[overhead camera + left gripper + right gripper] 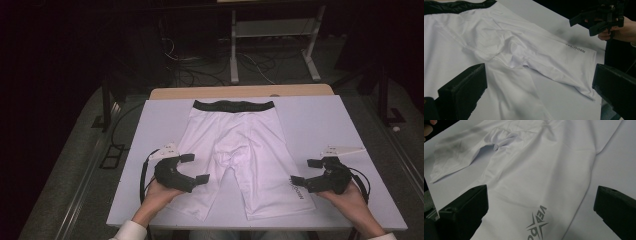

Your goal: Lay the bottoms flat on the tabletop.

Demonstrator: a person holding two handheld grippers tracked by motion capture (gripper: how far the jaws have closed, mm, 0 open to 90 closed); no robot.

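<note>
Two grippers, one pair of white shorts (pixel 235 160) laid flat mid-table.
Near edge first: left gripper (pixel 191 168) and right gripper (pixel 303 171) hover over the leg hems, jaws spread wide, holding nothing. Fabric looks thin, light, floppy and a bit slick, so I'd pinch the hems or the thicker black waistband (pixel 233 105) by the far edge.

Surface (pixel 320 125): white sheet over a light wooden top, whose far edge shows at 12 o'clock.
Floor (pixel 65 180): grey, dim.
Cables (pixel 200 70): black tangle on the floor at 11 o'clock.
Frame (pixel 272 42): white metal legs and shelf at 12 o'clock.
Light: bright on the surface, dark beyond it.
</note>
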